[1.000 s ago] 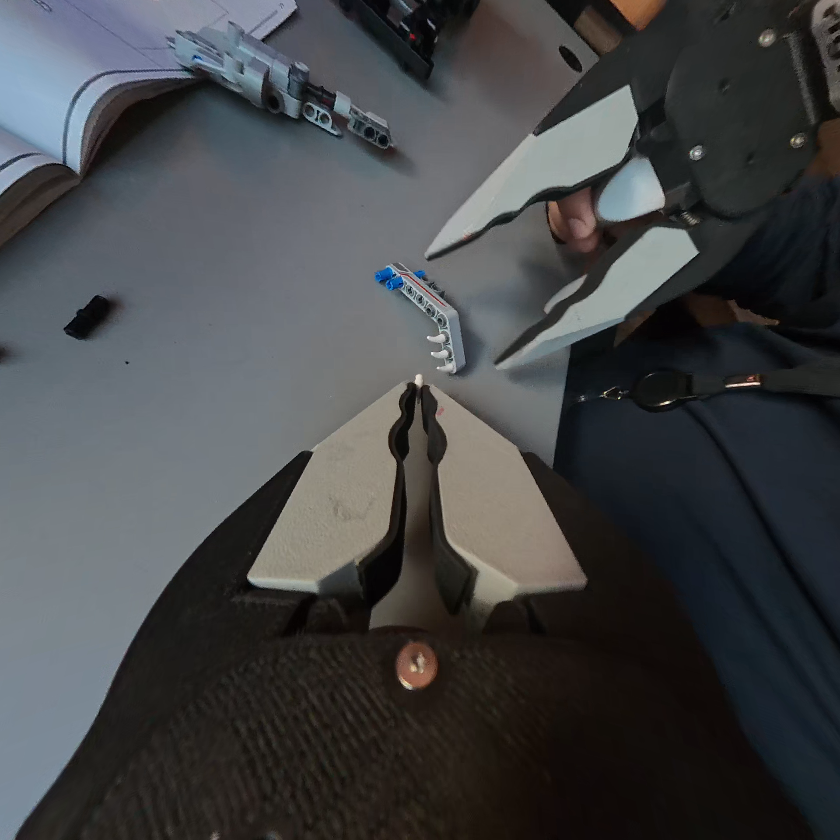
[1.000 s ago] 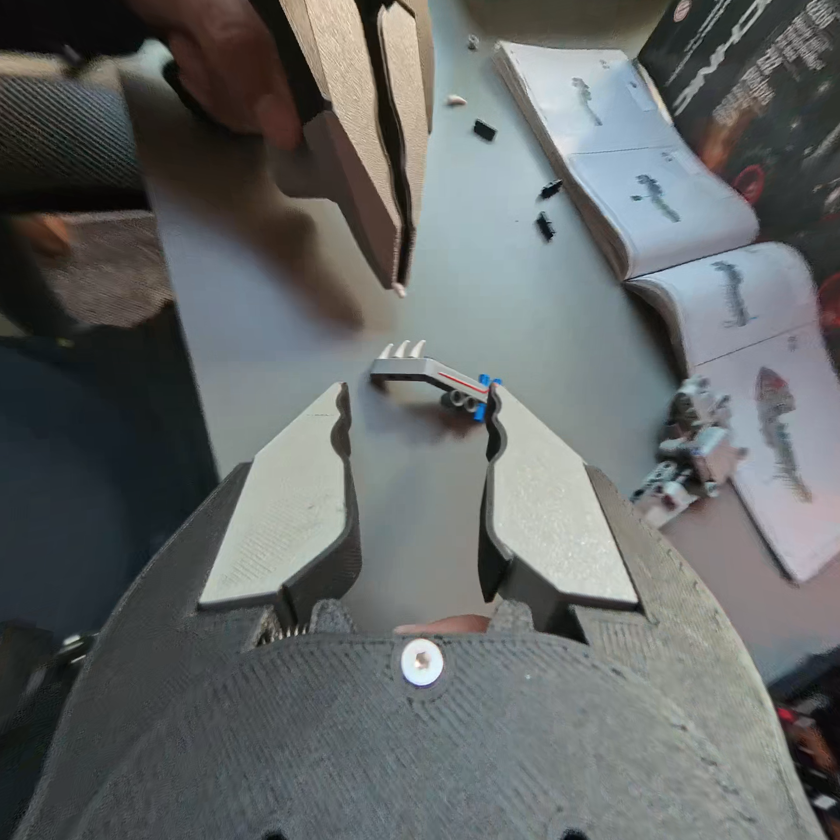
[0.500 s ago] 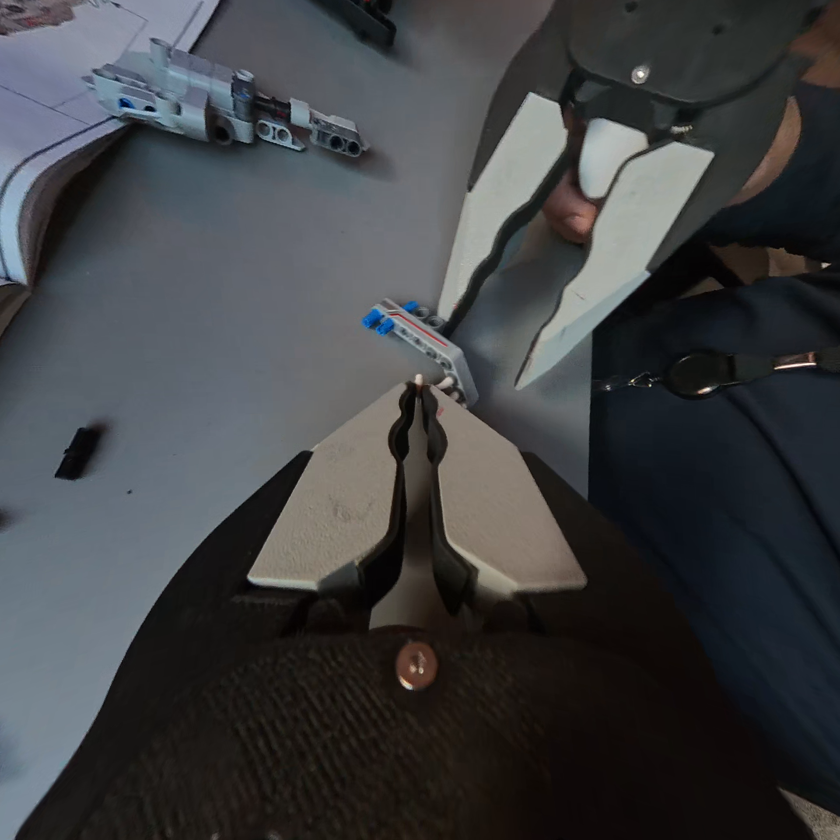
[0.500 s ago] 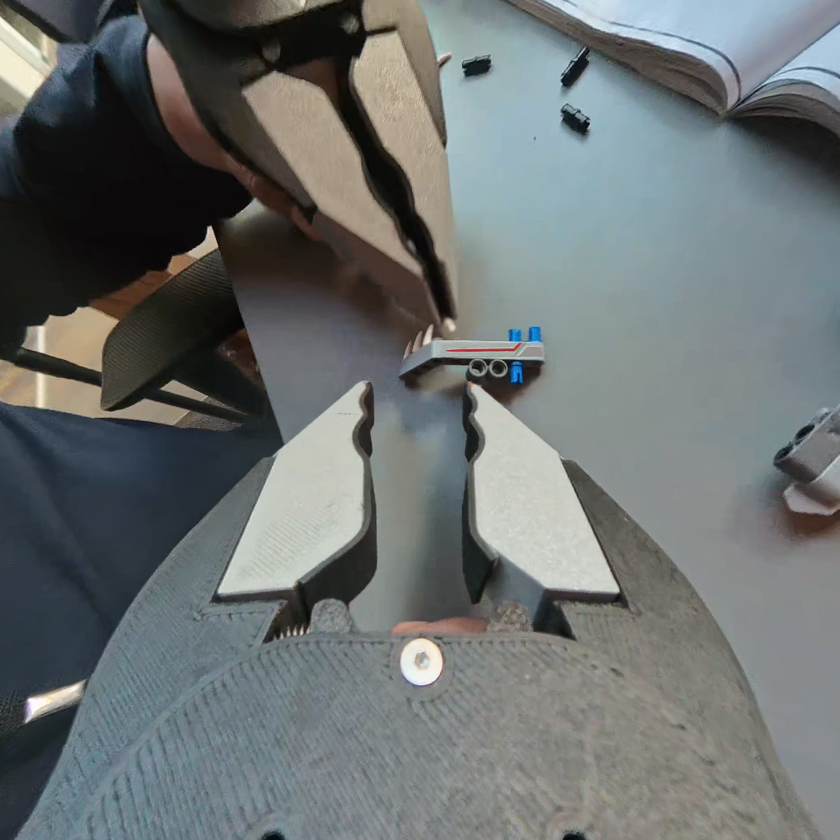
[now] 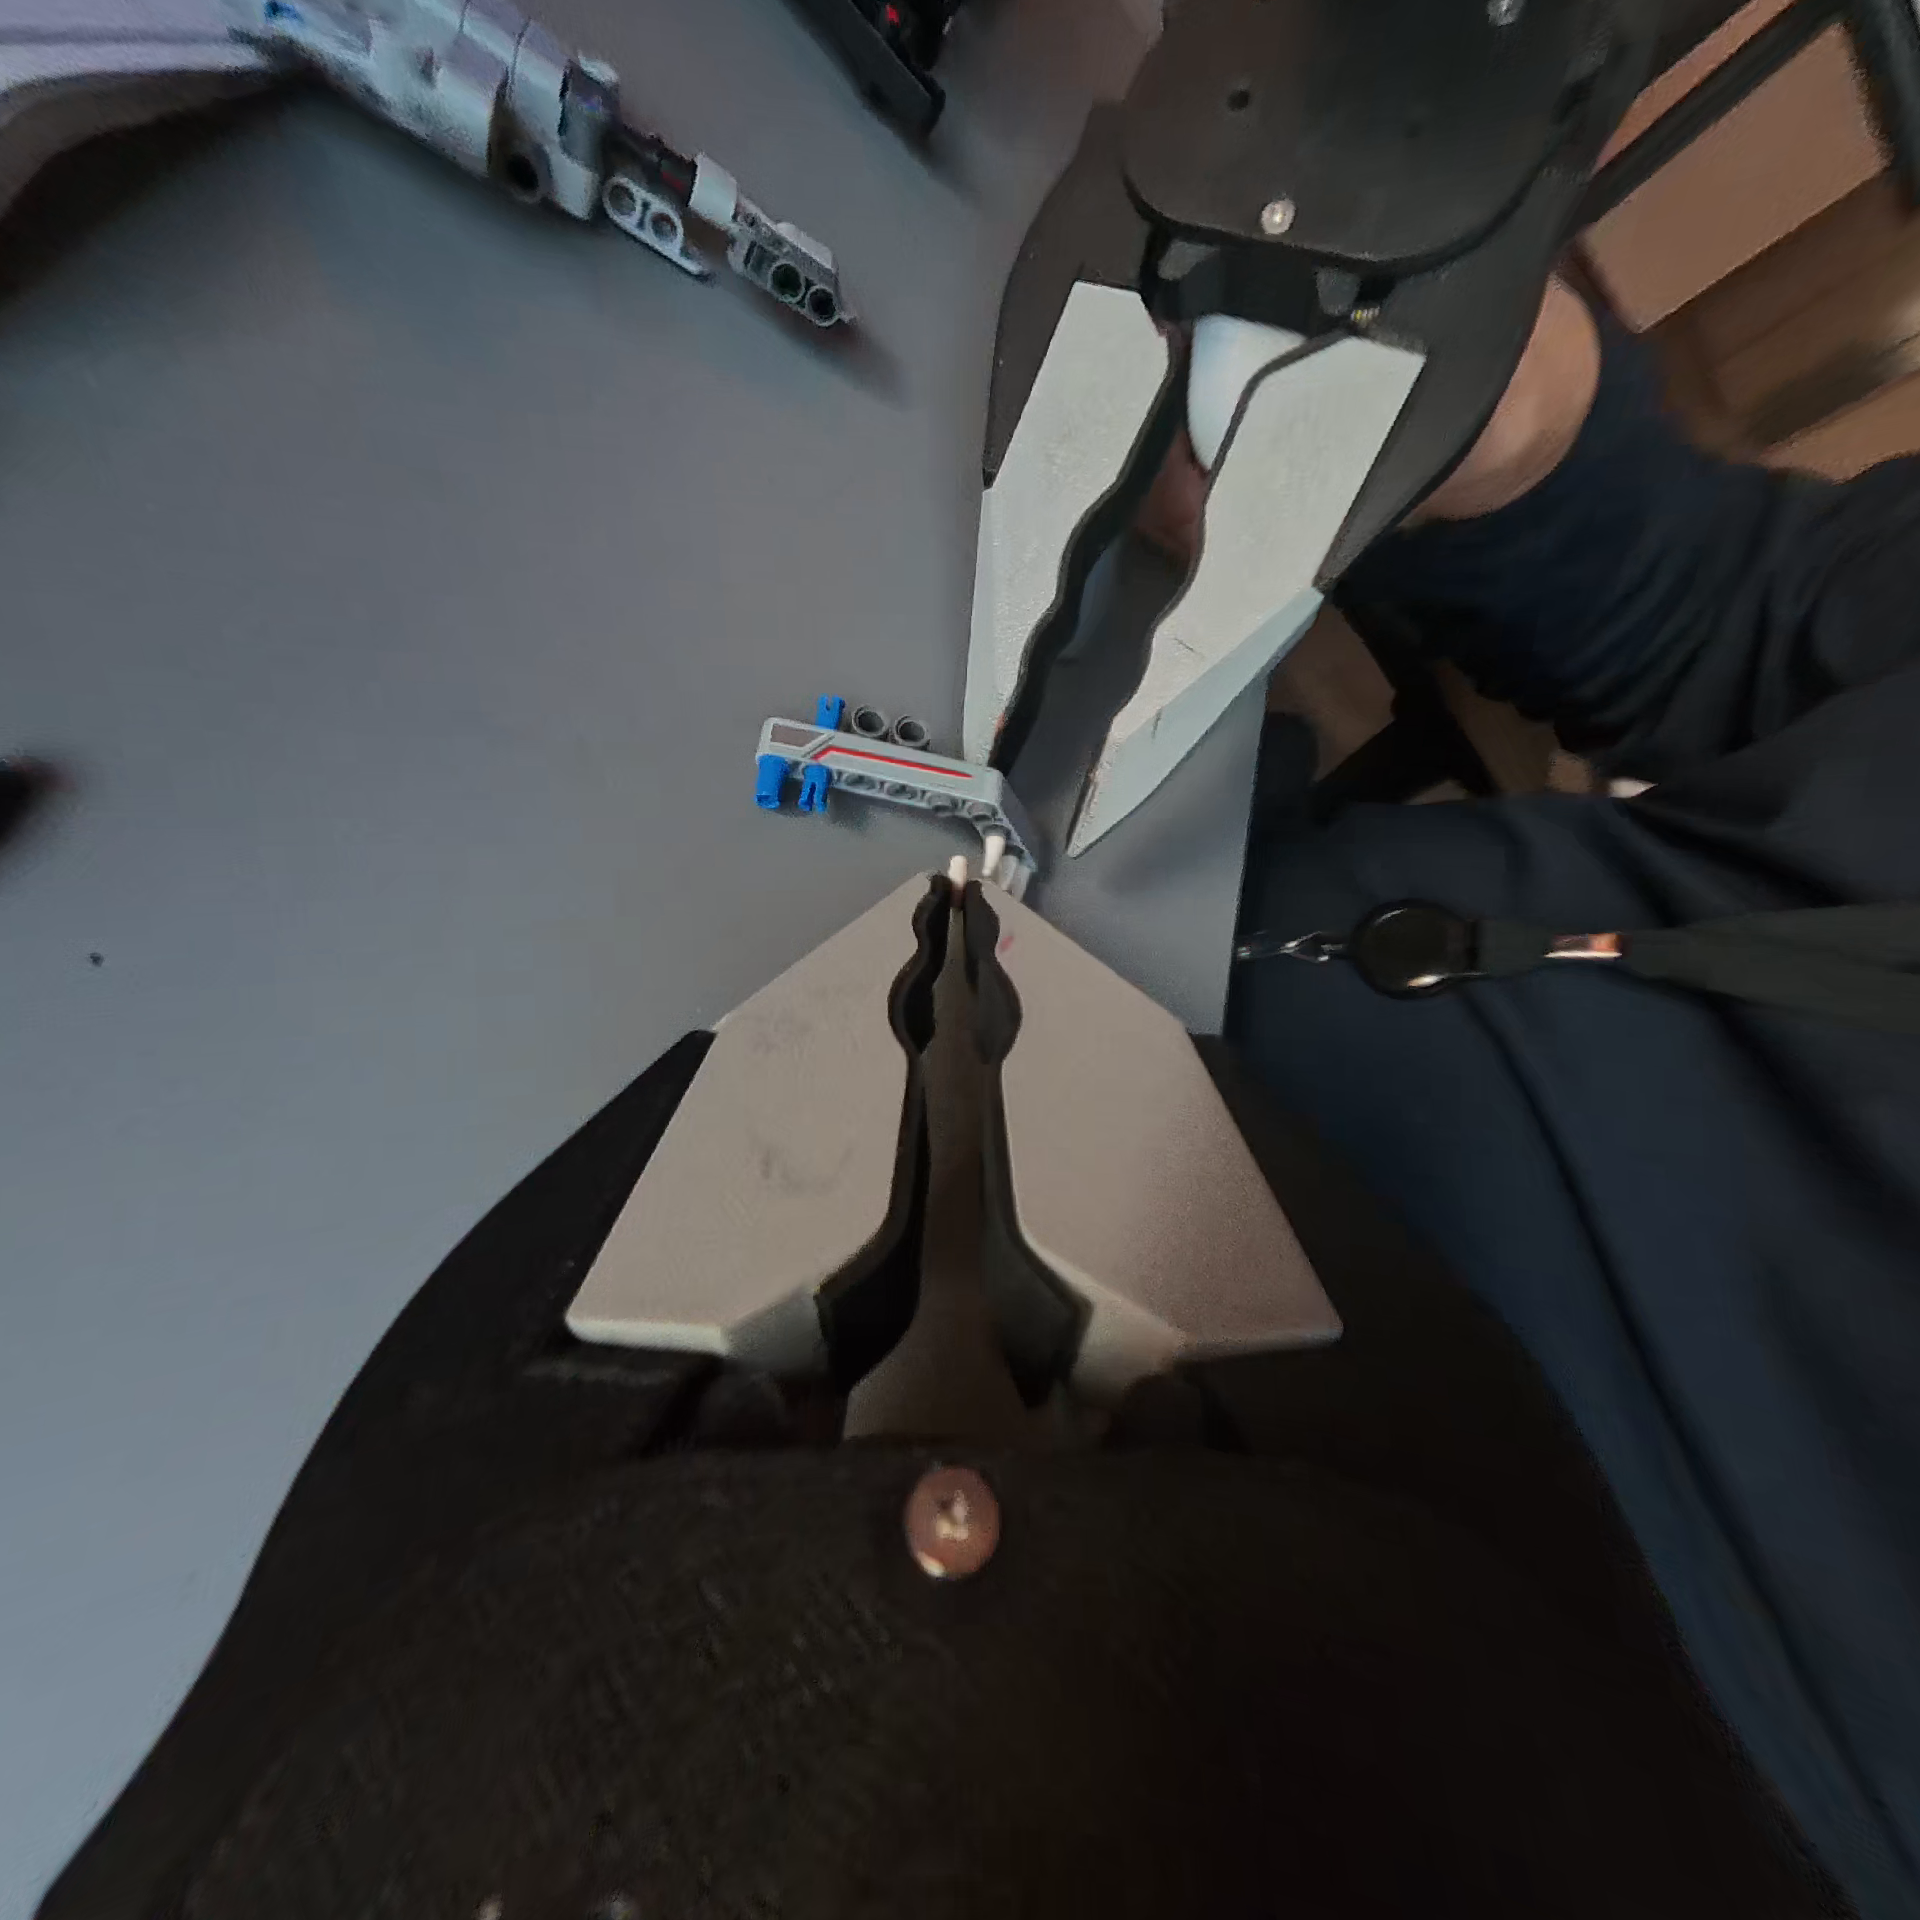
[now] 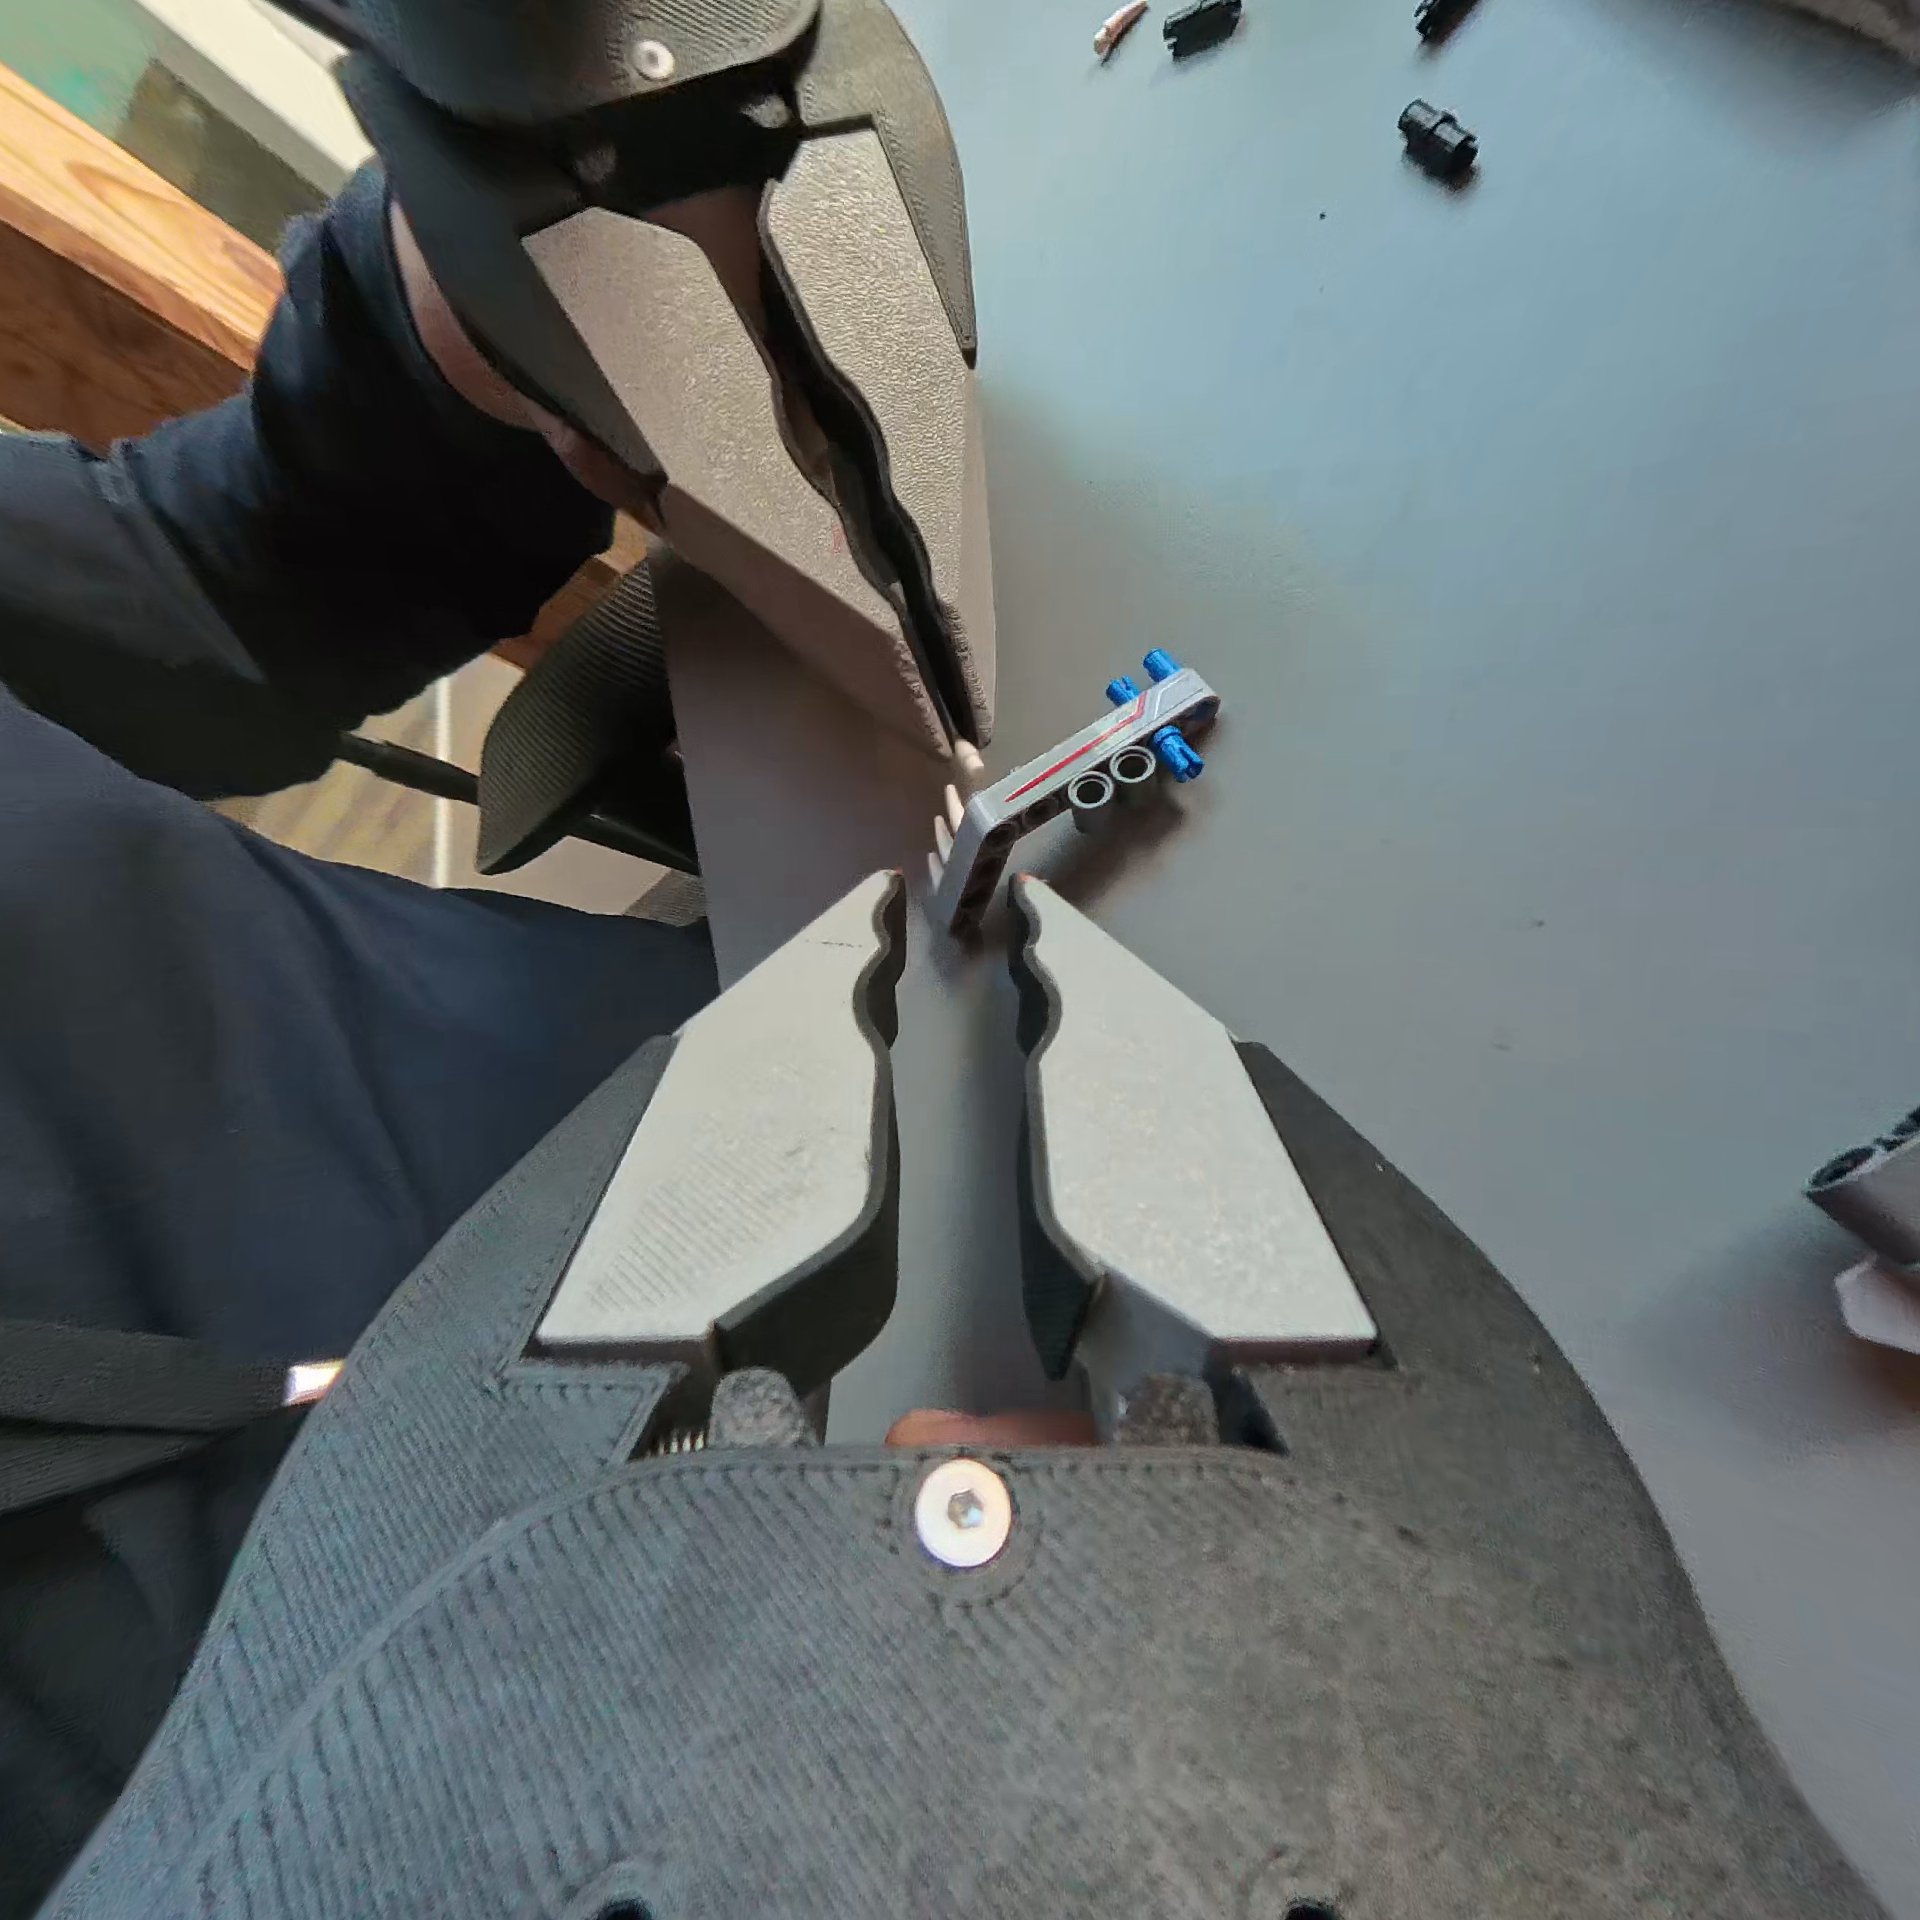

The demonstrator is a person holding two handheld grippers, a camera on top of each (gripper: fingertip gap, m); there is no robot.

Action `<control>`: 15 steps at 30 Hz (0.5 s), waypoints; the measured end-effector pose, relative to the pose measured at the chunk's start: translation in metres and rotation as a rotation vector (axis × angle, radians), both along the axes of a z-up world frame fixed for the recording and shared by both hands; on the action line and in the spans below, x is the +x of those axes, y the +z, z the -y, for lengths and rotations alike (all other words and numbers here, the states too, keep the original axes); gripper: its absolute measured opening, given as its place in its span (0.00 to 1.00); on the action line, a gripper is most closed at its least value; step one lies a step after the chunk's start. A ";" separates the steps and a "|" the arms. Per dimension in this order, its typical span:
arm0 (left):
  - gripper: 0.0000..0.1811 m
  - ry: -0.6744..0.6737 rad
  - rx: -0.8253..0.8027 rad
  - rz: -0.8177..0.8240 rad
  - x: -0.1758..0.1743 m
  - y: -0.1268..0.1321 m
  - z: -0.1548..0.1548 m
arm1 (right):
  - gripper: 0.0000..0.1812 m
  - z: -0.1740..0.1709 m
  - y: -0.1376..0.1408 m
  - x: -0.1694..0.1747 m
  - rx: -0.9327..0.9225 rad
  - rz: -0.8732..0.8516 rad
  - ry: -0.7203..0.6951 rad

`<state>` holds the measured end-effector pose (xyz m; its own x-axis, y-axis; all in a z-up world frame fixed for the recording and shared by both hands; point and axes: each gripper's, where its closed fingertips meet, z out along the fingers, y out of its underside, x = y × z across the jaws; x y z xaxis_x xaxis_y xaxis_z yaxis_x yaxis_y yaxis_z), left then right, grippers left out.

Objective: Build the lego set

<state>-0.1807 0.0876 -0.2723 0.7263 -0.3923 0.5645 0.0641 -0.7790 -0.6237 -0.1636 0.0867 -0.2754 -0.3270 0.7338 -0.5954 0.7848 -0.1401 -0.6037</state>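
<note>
A grey bent lego beam (image 5: pixel 883 774) with a red stripe, blue pins and white teeth lies near the table's front edge; it also shows in the right wrist view (image 6: pixel 1081 774). My left gripper (image 5: pixel 954 894) is shut on a small white tooth piece (image 5: pixel 958 869), its tip right at the beam's toothed end. It shows from the front in the right wrist view (image 6: pixel 961 732). My right gripper (image 6: pixel 961 899) is open, its fingers straddling the beam's near end without closing on it. It also shows in the left wrist view (image 5: pixel 1039 790).
A larger grey lego assembly (image 5: pixel 582 156) lies at the back by an open instruction booklet. Several small black pins (image 6: pixel 1439 135) and a loose white tooth (image 6: pixel 1122 19) lie on the grey table (image 6: pixel 1455 623). The table's front edge and the person's dark clothing (image 5: pixel 1610 1247) are close by. Less than 4 cm separates the two grippers' tips.
My right gripper has moved in and narrowed around the beam's near end. My left gripper has brought the white tooth closer to the beam's toothed end. The beam has turned a little.
</note>
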 end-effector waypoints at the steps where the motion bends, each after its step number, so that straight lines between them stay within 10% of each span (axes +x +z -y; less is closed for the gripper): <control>1: 0.00 0.008 -0.031 0.069 0.000 0.002 0.002 | 0.09 -0.001 0.001 0.000 -0.022 0.000 -0.005; 15: 0.00 0.114 -0.123 0.462 -0.008 0.023 0.001 | 0.13 -0.008 0.017 0.003 -0.110 -0.059 -0.033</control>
